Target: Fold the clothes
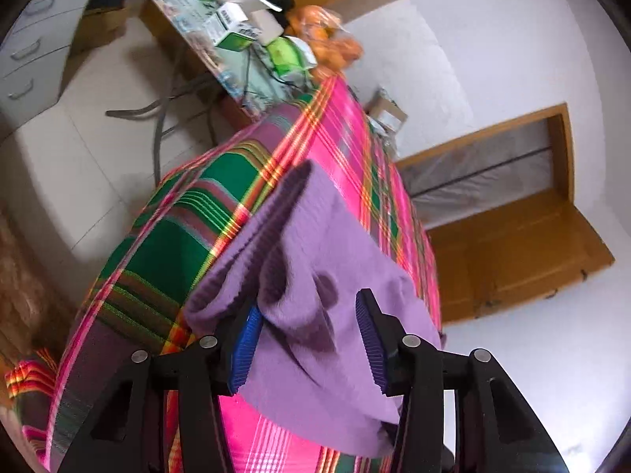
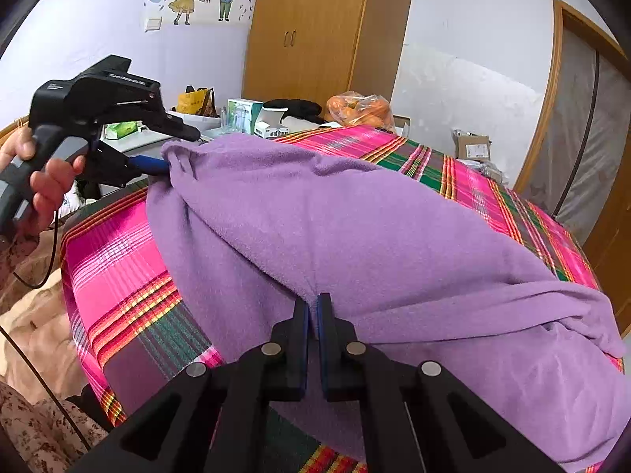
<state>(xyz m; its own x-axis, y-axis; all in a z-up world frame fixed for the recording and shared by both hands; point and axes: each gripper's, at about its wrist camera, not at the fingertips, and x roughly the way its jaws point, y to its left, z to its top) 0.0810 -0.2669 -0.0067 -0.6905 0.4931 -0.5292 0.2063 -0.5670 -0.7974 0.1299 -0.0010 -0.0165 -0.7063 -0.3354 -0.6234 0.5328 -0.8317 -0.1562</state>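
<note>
A purple fleece garment (image 2: 355,228) lies spread over a bed covered in a pink and green plaid sheet (image 2: 114,260). My right gripper (image 2: 314,309) is shut on a pinch of the garment's near edge. At the far left, a hand (image 2: 47,185) holds my left gripper (image 2: 181,151), whose fingers straddle the garment's bunched corner. In the left wrist view the garment (image 1: 315,244) drapes between the blue pads (image 1: 372,343) of the left gripper (image 1: 309,303). Those jaws stand wide apart and do not press on the cloth. The view is strongly rolled to one side.
Beyond the bed a table (image 2: 150,140) carries boxes (image 2: 242,114), dark cloth and a bag of oranges (image 2: 361,110). A wooden wardrobe (image 2: 303,31) stands behind it and a door (image 2: 579,126) at the right. A cardboard box (image 2: 473,146) sits by the wall.
</note>
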